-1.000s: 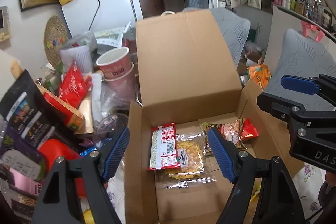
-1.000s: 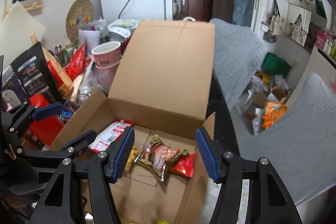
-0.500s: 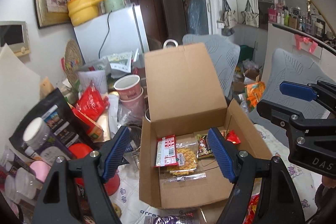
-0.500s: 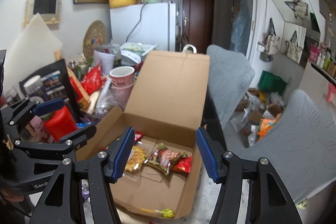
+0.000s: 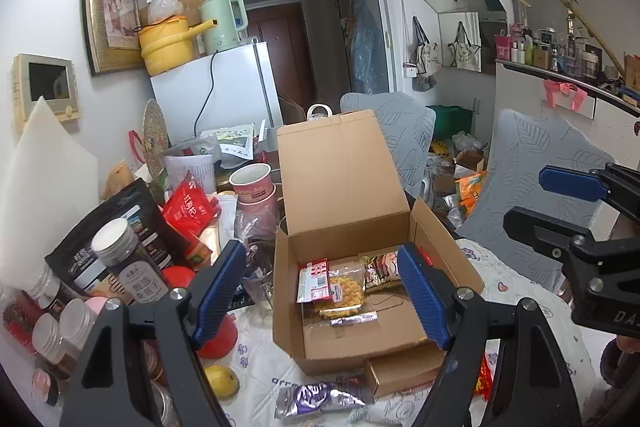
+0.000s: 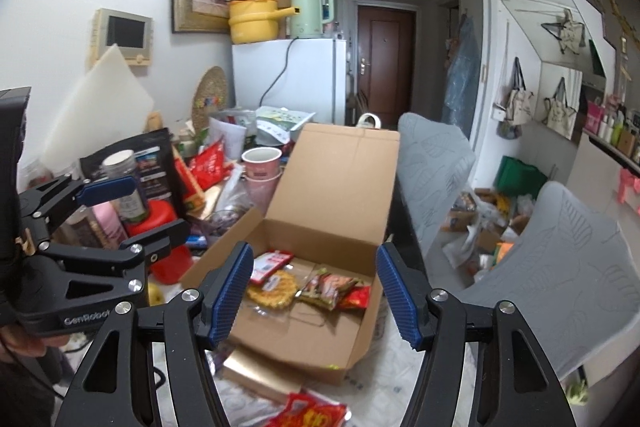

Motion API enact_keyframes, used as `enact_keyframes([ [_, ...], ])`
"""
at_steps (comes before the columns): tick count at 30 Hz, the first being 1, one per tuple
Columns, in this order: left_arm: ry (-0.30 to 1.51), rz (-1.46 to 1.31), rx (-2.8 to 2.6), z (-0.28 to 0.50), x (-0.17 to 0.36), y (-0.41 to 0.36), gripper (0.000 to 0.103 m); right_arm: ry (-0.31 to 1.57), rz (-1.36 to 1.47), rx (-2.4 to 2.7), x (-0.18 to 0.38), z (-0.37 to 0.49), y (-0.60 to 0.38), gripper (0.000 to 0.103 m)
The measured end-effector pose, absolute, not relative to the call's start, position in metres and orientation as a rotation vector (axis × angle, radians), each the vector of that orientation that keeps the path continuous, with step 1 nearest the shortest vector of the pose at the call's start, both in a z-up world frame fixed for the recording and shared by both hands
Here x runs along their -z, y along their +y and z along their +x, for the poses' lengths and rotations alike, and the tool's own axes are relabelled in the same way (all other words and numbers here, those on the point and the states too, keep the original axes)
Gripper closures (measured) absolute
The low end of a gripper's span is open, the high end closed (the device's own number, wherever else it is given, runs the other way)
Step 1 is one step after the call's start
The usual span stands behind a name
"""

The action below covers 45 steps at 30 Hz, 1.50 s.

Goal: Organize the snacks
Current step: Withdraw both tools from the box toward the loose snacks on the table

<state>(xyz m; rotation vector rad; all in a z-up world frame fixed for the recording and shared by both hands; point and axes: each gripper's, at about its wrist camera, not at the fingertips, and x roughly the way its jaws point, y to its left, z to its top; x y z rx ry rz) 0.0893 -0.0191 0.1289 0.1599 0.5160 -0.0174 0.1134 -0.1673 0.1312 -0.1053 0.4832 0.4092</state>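
So on my left the counter (image 5: 256, 355) was a mess of jars, a black pouch (image 5: 86, 259) and a red snack bag (image 5: 191, 205). My left gripper (image 5: 322, 291) had its fingers spread apart with nothing in them. Dead center sat the cardboard box (image 5: 340, 187), lid up, with a red-white packet (image 5: 314, 277), a yellow cracker bag (image 5: 344, 293) and a red-green snack pack (image 6: 334, 285) lying inside. My right gripper (image 6: 316, 297) had just been opening its fingers, nothing between them, hanging above the box.
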Motion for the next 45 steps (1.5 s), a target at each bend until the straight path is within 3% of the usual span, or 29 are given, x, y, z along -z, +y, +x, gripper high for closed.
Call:
enact_keyframes([
  [3, 0.517, 0.158, 0.025, 0.078, -0.128, -0.018, 0.022, 0.474, -0.096, -0.419, -0.130, 0.101, -0.169, 0.033],
  [19, 0.538, 0.179, 0.103, 0.024, -0.095, -0.029, 0.022, 0.458, -0.137, -0.416, -0.092, 0.038, -0.167, 0.033],
  [45, 0.773, 0.080, 0.114, 0.004, 0.016, -0.030, 0.022, 0.717, -0.045, -0.352, 0.022, 0.035, -0.174, 0.031],
])
